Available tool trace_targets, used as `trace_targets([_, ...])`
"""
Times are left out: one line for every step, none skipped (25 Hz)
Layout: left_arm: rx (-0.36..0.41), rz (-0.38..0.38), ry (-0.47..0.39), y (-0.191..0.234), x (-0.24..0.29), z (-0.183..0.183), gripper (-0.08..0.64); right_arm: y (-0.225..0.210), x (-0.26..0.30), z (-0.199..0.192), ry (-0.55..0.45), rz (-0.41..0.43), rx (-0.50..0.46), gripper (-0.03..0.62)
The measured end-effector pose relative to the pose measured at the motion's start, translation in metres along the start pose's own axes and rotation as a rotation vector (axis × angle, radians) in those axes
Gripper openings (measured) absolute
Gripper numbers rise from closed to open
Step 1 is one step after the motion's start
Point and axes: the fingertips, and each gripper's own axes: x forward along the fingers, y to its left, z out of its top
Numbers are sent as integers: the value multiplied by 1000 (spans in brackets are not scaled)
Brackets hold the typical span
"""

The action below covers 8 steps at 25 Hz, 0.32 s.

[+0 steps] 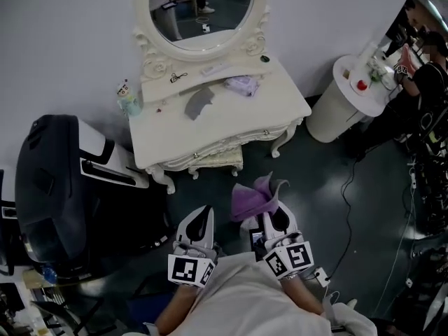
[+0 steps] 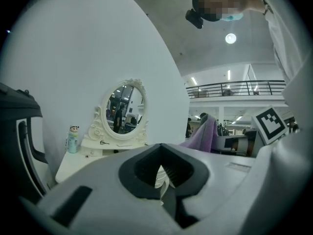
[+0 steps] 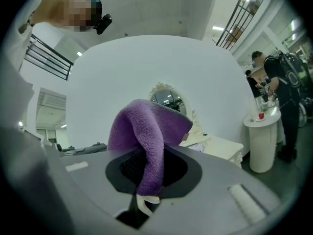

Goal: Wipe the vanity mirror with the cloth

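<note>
Presently the purple terry cloth (image 1: 257,196) is pinched between the jaws of the right hand-held gripper (image 1: 270,217). Its loose end stands up above them, presumably so that a free fold can be pressed flat against glass. The left hand-held gripper (image 1: 199,222) is held just beside it, jaws drawn narrow with nothing between them, and seems to be reserved for steadying. Both are held low and close to the person's body, well apart from the oval vanity mirror in its ornate cream frame (image 1: 201,9), which is mounted upright at the back of the cream tabletop (image 1: 231,128). Wiping is judged not yet begun, and a reach forward and upward is called for. On the tabletop a grey rag (image 1: 198,102), a lilac bundle (image 1: 243,85) and a small figure-capped bottle (image 1: 128,98) are laid; what the bottle contains cannot be told.
</note>
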Motion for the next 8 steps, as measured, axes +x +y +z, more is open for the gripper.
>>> trace_targets([-7, -15, -3, -2, -5, -2, 0, 0, -9, 0, 3, -26, -4, 57])
trace_targets([-12, -30, -6, -4, -10, -3, 0, -1, -18, -1, 4, -51, -4, 57])
trace_targets([-14, -45, -7, -7, -15, -4, 0, -1, -26, -2, 7, -73, -4, 57])
trace_targets([-14, -57, -7, -10, -21, -5, 0, 0, -34, -5, 12, -89, -6, 57])
trace_targets([-13, -65, -5, -12, -28, -6, 0, 3, -42, -8, 21, -97, -8, 57])
trace_targets([-12, -68, -3, -14, -35, -7, 0, 7, -48, -13, 32, -98, -10, 57])
trace_targets([-11, -69, -1, -15, -42, -8, 0, 12, -55, -17, 43, -95, -13, 57])
trace_targets([-10, -69, 1, -16, -50, -9, 0, 17, -61, -21, 53, -91, -16, 57])
